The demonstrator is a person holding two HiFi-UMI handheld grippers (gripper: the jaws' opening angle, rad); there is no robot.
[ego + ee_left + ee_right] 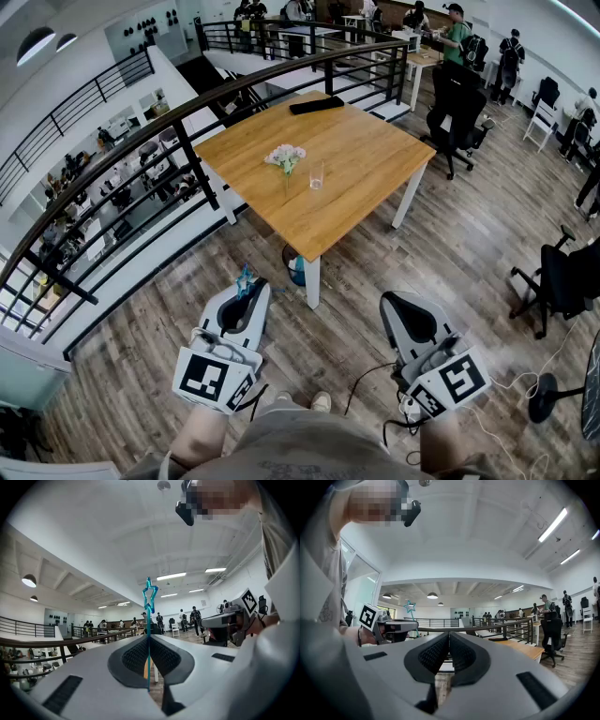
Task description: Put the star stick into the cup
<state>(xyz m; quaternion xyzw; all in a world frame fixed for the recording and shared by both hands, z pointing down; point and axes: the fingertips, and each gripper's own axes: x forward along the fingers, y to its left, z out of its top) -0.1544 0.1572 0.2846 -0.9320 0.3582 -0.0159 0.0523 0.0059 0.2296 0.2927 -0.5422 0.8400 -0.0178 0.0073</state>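
Star stick (149, 603) stands upright, pinched between the jaws of the left tool (148, 644), which is held level above the wooden floor (450, 253). The right tool (449, 644) is closed on nothing. The cup (316, 175) stands on the worktop (366, 178) well ahead, near a small flower bunch (285, 157).

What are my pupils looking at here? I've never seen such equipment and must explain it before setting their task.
A person holds tongs in each hand. One camera on their head looks down; one rides on each pair of tongs, looking along it. The left tongs are shut on a blue star stick. The right tongs are shut and empty. Ahead, a wooden table bears a clear cup, a small bunch of flowers and a dark flat object.
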